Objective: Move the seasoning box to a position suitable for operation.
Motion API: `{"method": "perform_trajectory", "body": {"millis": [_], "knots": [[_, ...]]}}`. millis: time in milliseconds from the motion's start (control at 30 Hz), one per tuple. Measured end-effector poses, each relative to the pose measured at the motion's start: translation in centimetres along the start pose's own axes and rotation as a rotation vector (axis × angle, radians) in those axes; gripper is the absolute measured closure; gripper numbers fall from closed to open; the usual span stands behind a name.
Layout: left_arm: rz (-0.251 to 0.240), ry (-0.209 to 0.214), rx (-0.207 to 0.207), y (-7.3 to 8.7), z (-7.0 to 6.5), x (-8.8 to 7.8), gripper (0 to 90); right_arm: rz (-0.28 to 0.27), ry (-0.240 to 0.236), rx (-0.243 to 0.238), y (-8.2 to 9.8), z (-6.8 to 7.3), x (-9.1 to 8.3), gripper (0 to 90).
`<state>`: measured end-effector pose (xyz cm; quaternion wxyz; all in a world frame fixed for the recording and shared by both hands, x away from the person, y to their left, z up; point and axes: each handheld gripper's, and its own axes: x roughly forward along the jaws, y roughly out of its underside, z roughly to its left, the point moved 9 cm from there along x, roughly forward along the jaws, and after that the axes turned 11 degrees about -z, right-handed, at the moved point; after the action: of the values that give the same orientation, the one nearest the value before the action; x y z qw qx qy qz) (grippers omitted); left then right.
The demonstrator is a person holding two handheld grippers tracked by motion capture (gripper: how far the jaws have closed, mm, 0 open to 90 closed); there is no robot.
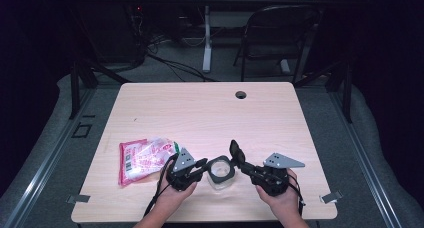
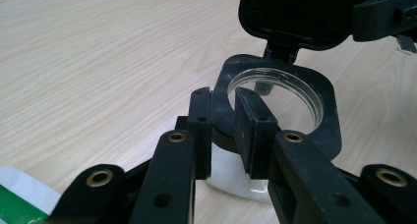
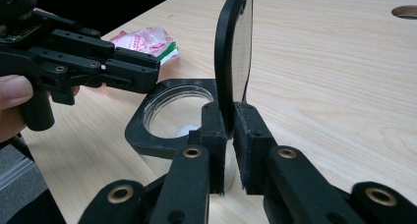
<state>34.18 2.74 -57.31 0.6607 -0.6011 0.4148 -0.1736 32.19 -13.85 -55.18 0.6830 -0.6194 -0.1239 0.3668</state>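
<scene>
A small clear jar with a black square collar (image 1: 220, 171) stands near the table's front edge. My left gripper (image 1: 204, 164) is shut on the near side of that collar (image 2: 324, 116), one pad inside the round mouth and one outside; in the left gripper view my own gripper (image 2: 222, 111) sits low in the middle. The jar's hinged lid (image 1: 235, 153) stands upright. My right gripper (image 3: 227, 118) is shut on the lower edge of the lid (image 3: 231, 52). Something small and white (image 3: 184, 130) lies inside the jar.
A pink and white plastic packet (image 1: 142, 159) lies left of the left hand, also visible as the packet (image 3: 145, 40) beyond the left gripper (image 3: 147, 71). The wooden table (image 1: 210, 113) has a cable hole (image 1: 241, 94) at the far edge. A folding chair (image 1: 277, 33) stands behind.
</scene>
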Motion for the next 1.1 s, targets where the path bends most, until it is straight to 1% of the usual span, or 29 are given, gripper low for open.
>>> {"method": "perform_trajectory", "body": {"millis": [300, 400, 433, 467, 533, 567, 733, 900, 967, 1000, 1100], "knots": [[-0.001, -0.003, 0.004, 0.0, 0.0, -0.1, 77.4, -0.007, 0.008, 0.007, -0.2, -0.5, 0.4, 84.2], [-0.002, -0.006, 0.004, 0.0, 0.0, -0.3, 77.3, -0.003, 0.01, 0.006, -0.4, -0.8, 0.7, 84.3], [-0.002, -0.011, 0.006, 0.0, 0.1, -0.4, 77.2, -0.002, 0.009, 0.009, -0.4, -0.9, 0.8, 84.3], [-0.005, -0.013, 0.003, 0.0, 0.1, -0.4, 77.0, -0.012, 0.009, 0.014, -0.5, -1.1, 1.0, 84.4], [-0.006, -0.023, -0.003, 0.1, 0.3, -0.7, 76.9, -0.007, 0.008, 0.024, -0.7, -1.5, 1.3, 84.4], [-0.006, -0.023, -0.003, 0.1, 0.3, -0.7, 76.9, -0.007, 0.008, 0.024, -0.7, -1.5, 1.3, 84.4], [-0.007, -0.042, -0.004, 0.3, 0.7, -1.4, 76.8, -0.016, 0.01, 0.047, -1.1, -2.3, 2.0, 84.7], [-0.008, -0.062, -0.007, 0.5, 1.0, -1.9, 76.7, -0.018, 0.011, 0.05, -1.3, -2.7, 2.4, 84.8], [-0.007, -0.072, -0.015, 0.5, 1.1, -2.0, 76.7, -0.014, 0.013, 0.051, -1.4, -2.9, 2.6, 84.9], [-0.009, -0.07, -0.009, 0.5, 1.2, -2.1, 76.6, -0.015, 0.012, 0.052, -1.4, -2.9, 2.8, 84.9], [-0.006, -0.076, -0.012, 0.6, 1.3, -2.2, 76.6, -0.015, 0.014, 0.054, -1.5, -3.1, 3.0, 85.0]]}}
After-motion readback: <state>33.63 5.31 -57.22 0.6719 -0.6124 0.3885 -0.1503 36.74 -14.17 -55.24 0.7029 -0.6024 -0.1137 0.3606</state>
